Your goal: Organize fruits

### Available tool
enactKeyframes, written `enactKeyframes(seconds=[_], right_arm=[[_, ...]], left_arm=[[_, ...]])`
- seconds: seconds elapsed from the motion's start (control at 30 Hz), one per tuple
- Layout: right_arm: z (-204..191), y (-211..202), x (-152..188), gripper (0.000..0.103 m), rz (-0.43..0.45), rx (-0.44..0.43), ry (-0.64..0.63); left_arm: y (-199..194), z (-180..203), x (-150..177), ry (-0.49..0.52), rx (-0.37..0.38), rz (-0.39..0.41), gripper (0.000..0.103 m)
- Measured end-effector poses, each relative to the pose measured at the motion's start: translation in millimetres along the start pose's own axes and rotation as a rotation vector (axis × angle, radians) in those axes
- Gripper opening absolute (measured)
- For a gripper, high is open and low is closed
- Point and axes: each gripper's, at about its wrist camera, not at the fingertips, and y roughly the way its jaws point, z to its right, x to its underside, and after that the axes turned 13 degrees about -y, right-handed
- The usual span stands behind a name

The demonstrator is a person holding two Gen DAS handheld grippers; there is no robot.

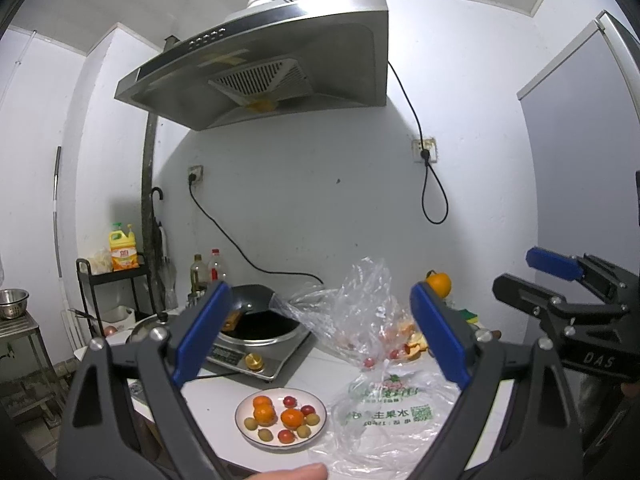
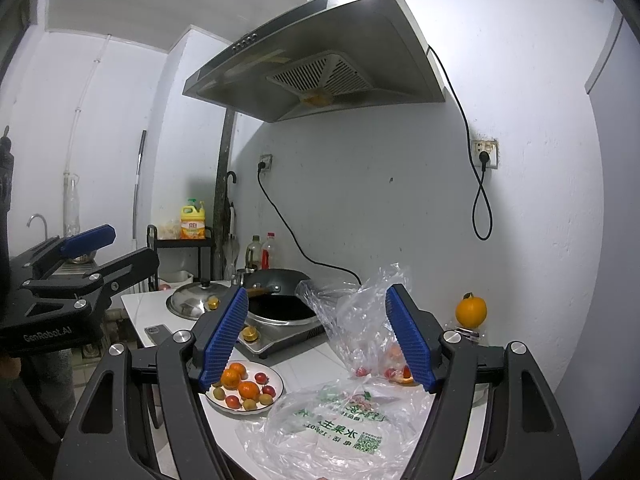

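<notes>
Left gripper (image 1: pixel 320 332): jaws wide apart, nothing between the blue pads; it hangs level above the counter, framing the plate and bags from the lower half of its own view.
Right gripper (image 2: pixel 316 336): jaws also spread, a little narrower, empty; seen too at the right edge of the left wrist view.
Printed bag (image 2: pixel 344 428): lies flat at the lower centre, nearest the claws; whether fruit remains inside I cannot tell.
Plate (image 1: pixel 244 404): lower centre-left, just beside the printed bag; holds three tangerines (image 1: pixel 292 418), small red fruits and green-yellow ones, already loosely piled.
Clear bag (image 1: pixel 360 312): crumpled upright behind the printed one; red and orange fruit shows dimly through the film at centre right.
Step in hand: judged a pause before a pick, both hands poised, neither committed.
Next move: likely lowering one claw to the bagged fruit, perhaps the other pinning the film.
Orange (image 2: pixel 471 311): sits alone at the right, well apart, by the wall.
Wok (image 2: pixel 280 300): on the cooker behind the plate; its contents are too dark to read.
Hard to see: plate's left rim hidden by a pad in the right wrist view.
</notes>
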Motion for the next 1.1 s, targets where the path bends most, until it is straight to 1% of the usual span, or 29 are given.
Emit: enactKeyframes(seconds=[0.57,0.77,1.1], right_arm=[[1.7,0.9,-1.1,0.075,-0.005,0.001,0.003],[2.1,1.2,-1.2,0.075,-0.007,0.001,0.003],[3.0,2.0,-0.9,0.075,-0.011,0.001,0.004]], left_arm=[[2.2,3.7,2.6,0.003,0.0,-0.001,0.092],[2.3,6.4,3.9,0.008,0.019,0.004,0.092],[3.4,8.3,4.4,0.014,0.023,0.006,0.092]])
